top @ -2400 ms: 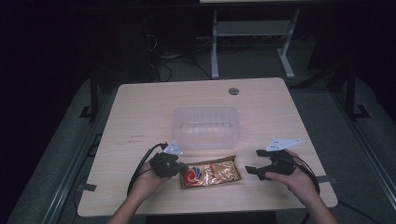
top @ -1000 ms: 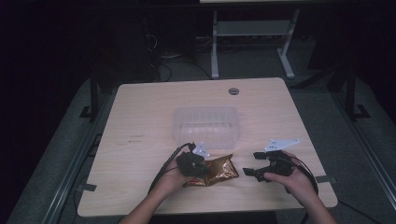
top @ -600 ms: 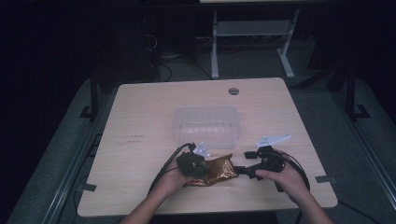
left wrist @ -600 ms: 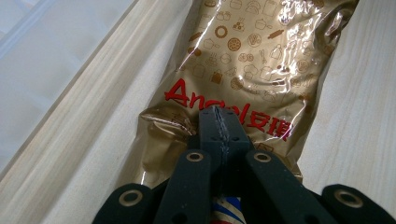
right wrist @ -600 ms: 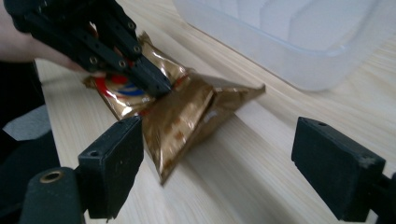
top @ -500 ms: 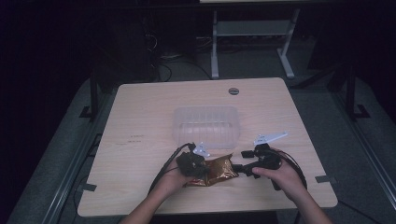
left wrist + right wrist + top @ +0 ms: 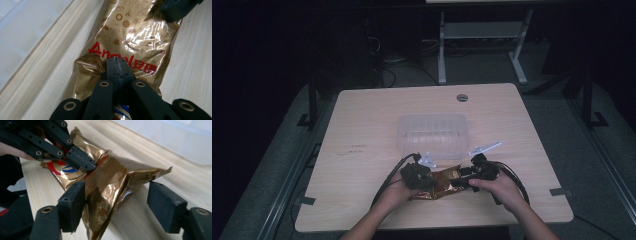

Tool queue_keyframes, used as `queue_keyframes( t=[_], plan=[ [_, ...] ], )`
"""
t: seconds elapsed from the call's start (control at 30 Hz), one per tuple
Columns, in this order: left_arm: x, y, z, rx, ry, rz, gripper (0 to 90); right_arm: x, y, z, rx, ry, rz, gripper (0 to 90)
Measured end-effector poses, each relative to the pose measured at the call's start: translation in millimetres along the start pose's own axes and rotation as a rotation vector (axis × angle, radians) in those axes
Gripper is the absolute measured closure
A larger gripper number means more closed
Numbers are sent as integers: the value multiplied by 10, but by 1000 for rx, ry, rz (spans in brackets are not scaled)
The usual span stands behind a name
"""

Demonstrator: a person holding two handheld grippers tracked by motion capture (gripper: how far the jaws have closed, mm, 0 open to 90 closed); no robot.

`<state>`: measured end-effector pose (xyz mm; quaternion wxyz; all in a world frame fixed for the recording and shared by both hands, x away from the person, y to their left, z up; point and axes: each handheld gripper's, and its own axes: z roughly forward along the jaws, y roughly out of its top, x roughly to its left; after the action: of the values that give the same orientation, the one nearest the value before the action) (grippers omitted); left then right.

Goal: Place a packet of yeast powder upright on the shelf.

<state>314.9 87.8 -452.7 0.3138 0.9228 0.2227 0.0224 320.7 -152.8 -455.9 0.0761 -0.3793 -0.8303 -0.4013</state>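
Here, a golden foil snack bag (image 7: 439,181) lies on the wooden bench (image 7: 362,150), just in front of a clear plastic tub (image 7: 432,134) at the bench's middle. The left gripper (image 7: 426,181) has its fingers (image 7: 117,72) pressed fully together on one end of the bag, pinching the foil near the red lettering. The right gripper (image 7: 460,182) sits at the bag's other end; its fingers (image 7: 72,205) have just been closing and stand fairly wide apart, with the crumpled end of the bag between them. One finger touches the foil, while the other (image 7: 166,205) stays apart from it, so the bag is not yet clamped on this side.
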Motion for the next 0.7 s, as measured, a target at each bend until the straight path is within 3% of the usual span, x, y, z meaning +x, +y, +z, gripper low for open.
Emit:
queue_keyframes(
  t=[0.13,0.23,0.33,0.4,0.53,0.7],
  plan=[
    [1,0,0,0,-1,1,898,-13,-4,24,9,23,8,389],
    [12,-1,-6,9,-2,14,898,-30,-2,24,17,33,38,474],
    [2,-2,1,-2,-2,1,898,-64,7,8,13,46,77,548],
    [14,-2,-7,10,-5,13,898,-73,14,5,16,51,88,559],
    [6,-6,-3,-3,-4,-2,898,-75,92,15,46,28,102,663],
    [5,-12,-5,-6,-3,12,898,-83,99,-12,42,22,122,749]
  ],
)
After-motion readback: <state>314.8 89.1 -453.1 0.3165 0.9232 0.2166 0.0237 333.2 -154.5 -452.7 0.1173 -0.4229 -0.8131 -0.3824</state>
